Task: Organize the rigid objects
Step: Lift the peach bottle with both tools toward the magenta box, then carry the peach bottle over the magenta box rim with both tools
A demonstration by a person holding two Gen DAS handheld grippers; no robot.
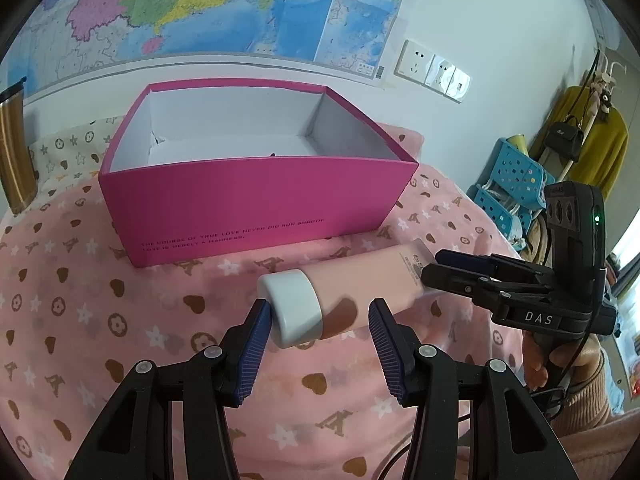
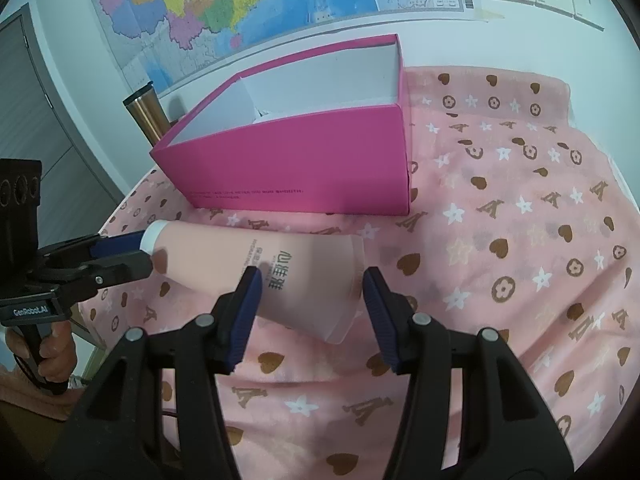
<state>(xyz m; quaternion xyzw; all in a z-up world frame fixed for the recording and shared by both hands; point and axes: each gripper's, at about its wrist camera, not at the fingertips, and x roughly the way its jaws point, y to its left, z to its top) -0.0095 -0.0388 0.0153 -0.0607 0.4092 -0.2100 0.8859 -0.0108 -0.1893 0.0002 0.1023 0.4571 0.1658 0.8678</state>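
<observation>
Surface (image 1: 80, 300), under a pink patterned cloth: carried everything. The open pink box (image 1: 256, 200) stood at the back, its white inside nearly bare as far as either view showed.

Pink tube (image 1: 360, 280): outside the box, just in front of its near wall and lying crosswise to it. The white cap (image 1: 292, 308) pointed to your left and the flat crimped end to your right. I could not tell whether it rested on the cloth or hung just clear of it.

Step in hand, by my judgement: a two-handed pickup of the tube, one end each, with the box as its likely home. The next move called for raising both ends together, carrying the tube over the near wall and lowering it inside. Uneven lift could make the cap end slip.

Right hand-held gripper (image 2: 312, 284): partly spread, both pads against the wide crimped end, pinching it.

Left hand-held gripper (image 1: 316, 320): narrowly spread around the cap. One pad touched the cap; contact on the other side was not clear, so I could not tell if you truly held it.
</observation>
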